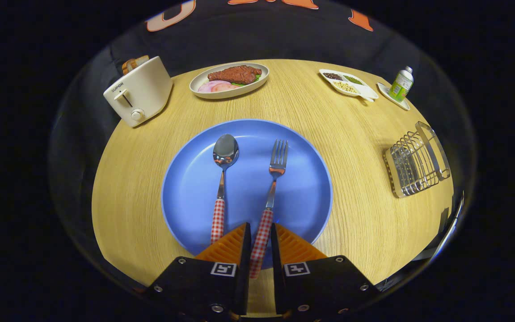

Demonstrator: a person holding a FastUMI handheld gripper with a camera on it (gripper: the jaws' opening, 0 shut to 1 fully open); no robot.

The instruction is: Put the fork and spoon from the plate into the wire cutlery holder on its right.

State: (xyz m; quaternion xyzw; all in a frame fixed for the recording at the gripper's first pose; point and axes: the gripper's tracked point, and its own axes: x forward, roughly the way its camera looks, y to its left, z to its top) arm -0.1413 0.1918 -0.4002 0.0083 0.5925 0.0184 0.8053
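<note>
Straddling the fork's (270,197) checked handle, the gripper (261,237) has a finger close on each side; whether both pads press it cannot be told. That fork lies on the blue plate (195,188), with the spoon (222,179) just left of it. Right of the plate, well apart, stands the wire cutlery holder (416,161).
</note>
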